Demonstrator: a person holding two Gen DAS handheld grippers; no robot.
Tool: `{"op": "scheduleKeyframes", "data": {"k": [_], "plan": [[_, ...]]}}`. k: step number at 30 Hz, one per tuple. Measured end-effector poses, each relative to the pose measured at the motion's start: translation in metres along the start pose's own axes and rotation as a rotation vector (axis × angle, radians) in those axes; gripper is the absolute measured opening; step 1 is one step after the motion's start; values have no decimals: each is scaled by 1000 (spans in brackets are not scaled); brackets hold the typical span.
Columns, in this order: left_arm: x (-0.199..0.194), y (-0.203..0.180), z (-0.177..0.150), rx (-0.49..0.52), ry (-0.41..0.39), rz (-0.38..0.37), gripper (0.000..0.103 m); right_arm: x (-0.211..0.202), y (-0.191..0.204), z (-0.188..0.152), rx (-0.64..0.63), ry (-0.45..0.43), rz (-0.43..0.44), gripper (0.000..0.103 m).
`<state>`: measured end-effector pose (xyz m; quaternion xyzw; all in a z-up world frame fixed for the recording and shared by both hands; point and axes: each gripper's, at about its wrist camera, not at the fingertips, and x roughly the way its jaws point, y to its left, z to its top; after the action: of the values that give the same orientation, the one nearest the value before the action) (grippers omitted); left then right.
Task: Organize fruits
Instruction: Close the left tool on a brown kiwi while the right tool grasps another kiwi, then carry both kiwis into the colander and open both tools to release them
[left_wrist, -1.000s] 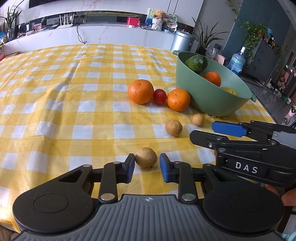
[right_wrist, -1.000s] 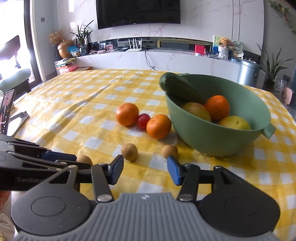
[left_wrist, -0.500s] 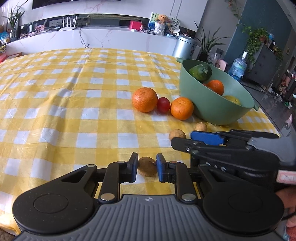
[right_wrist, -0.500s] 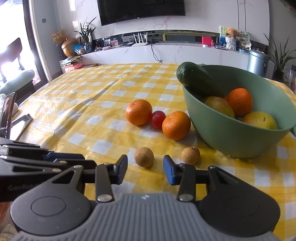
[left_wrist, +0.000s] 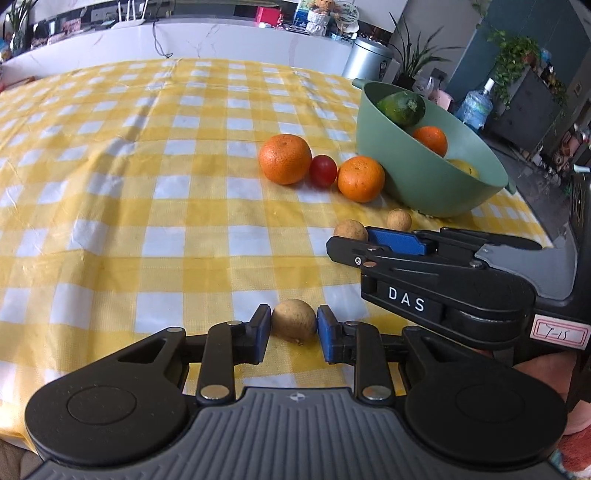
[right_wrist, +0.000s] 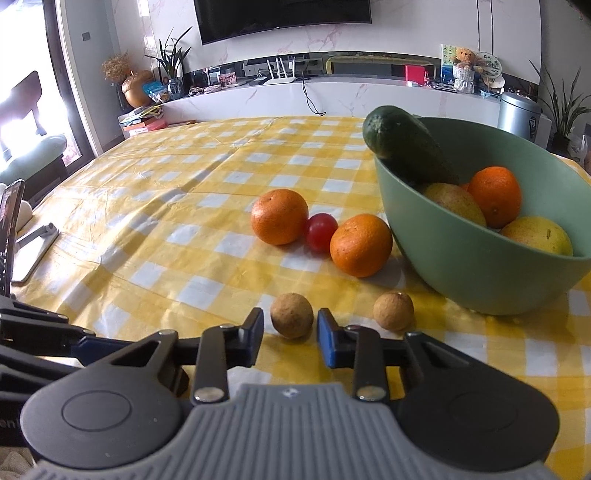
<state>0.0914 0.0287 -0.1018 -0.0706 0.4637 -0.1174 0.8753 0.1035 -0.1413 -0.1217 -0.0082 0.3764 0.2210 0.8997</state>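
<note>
Glossy wrinkled plastic tablecloth (right_wrist: 155, 206); matt green bowl (right_wrist: 480, 273); dimpled orange (right_wrist: 279, 216); rough-skinned longan (right_wrist: 291, 315)

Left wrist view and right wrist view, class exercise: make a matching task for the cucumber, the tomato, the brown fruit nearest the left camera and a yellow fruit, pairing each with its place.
Things:
1. cucumber
2. tomato
3. nearest brown fruit
4. yellow fruit

Places:
A. between two oranges on the cloth
B. clamped in the left gripper
C. low inside the bowl
D. sticking out over the bowl's rim

Pairs: 1-D, 2-A, 3-B, 4-C.
</note>
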Motion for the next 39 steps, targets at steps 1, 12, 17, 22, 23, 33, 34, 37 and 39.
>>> {"op": "scheduleKeyframes", "data": {"k": [1,12,17,22,23,33,34,37,39], "plan": [[0,-1,0,7,1,4,30,0,0,0,-1,0,-3,27],[-6,-9,0,39,-13,32,30,-3,0,-1,-5,-13,-13,21],[-15,-19,3,66,-34,57,29,-17,1,-1,-7,-60,-12,21],[-27,-30,4,90,-64,59,30,-40,-2,0,-2,-115,-21,21],[-29,-33,5,94,-72,59,30,-45,-3,0,1,-124,-25,21],[-58,-58,16,111,-192,55,30,-94,-12,1,-11,-210,-113,21],[-60,-60,17,107,-211,57,30,-99,-15,1,-9,-216,-124,21],[-67,-65,26,98,-258,55,30,-106,-20,2,1,-220,-152,21],[-69,-68,33,96,-282,47,30,-109,-25,3,4,-223,-172,21]]}}
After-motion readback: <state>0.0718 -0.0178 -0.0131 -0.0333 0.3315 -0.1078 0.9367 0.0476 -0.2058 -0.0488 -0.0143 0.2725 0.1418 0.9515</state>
